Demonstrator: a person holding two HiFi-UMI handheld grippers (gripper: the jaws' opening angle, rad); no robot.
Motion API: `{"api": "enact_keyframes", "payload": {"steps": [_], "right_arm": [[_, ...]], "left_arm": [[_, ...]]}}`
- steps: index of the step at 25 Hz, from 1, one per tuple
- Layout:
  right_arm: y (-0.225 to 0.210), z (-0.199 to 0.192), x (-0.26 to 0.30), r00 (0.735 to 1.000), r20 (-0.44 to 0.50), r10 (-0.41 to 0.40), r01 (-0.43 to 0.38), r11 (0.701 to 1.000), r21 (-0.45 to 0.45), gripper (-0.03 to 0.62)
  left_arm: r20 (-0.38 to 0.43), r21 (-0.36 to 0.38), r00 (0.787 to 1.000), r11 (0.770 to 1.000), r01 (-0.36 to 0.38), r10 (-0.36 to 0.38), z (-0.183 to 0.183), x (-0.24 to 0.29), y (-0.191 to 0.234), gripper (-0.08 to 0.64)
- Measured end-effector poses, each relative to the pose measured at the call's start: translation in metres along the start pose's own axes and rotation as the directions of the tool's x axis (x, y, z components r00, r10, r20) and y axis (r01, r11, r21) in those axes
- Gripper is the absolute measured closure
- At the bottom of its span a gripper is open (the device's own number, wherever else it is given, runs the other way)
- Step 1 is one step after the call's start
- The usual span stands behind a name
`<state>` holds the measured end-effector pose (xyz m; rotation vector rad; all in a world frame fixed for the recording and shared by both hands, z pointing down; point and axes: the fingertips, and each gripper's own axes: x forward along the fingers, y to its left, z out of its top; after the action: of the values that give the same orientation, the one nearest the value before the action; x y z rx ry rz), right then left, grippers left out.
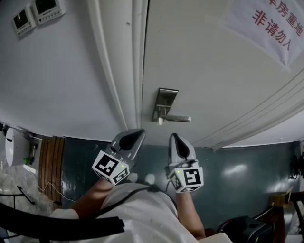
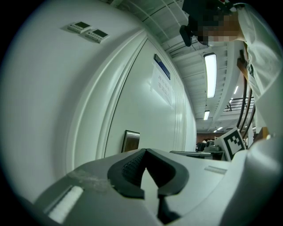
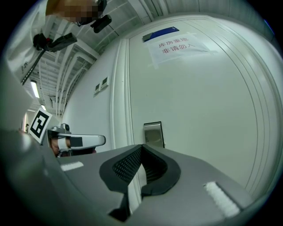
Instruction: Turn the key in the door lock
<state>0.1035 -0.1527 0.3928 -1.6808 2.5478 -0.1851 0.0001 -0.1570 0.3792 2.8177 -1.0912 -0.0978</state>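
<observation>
Room: a white door point(image 1: 213, 71) set in a white wall point(image 1: 57, 71), with a dark glossy floor point(image 1: 237, 166) below. A sign point(image 1: 270, 21) with red print is on the door, and two panels point(image 1: 35, 14) are on the wall.
Lock: a brushed-metal plate point(image 1: 166, 100) sits on the door, close to the frame edge. A lever point(image 1: 179, 118) runs from its lower part toward the right of the head view.
Key: it cannot be made out for sure. A pale bit point(image 1: 160, 121) just under the lever's root may be the key or the cylinder, but it is too small to tell, and neither gripper view shows it.
Left gripper point(image 1: 137, 136): points at the door below the plate, well apart from it. Its jaws are closed tip to tip with nothing between them.
Right gripper point(image 1: 175, 138): just beside the left one and also aimed at the door, below the lever. Its jaws are pressed together and empty.
Stage: with both tools closed, empty and off the lock, the scene fits the time ahead of the reach for the key as well as the time after the turn and let-go. The lock's look settles neither.
Handling (judged): a key is small, light, stiff metal with slick flat faces, and it would likely slip if pinched by its edges.
Hold (judged): grip the flat head with one pad on each face, close to the plate, and leave the lever free.
Turn (judged): the twist should run about the key's own line, since a skewed pull could bend the key or jam it in the cylinder.
Risk (judged): the lever hangs close above the lock, so a jaw could catch on it.
</observation>
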Motion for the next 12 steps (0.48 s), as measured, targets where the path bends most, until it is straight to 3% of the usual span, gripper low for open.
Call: {"api": "enact_keyframes", "payload": {"steps": [12], "right_arm": [[0.0071,-0.0082,0.0003,1.000,-0.025,-0.009,0.008,1.000,-0.020,0.584]], "left_arm": [[-0.006,-0.004,1.000,1.000,0.008,-0.008,-0.0043,-0.0079,0.0015,0.555]]}}
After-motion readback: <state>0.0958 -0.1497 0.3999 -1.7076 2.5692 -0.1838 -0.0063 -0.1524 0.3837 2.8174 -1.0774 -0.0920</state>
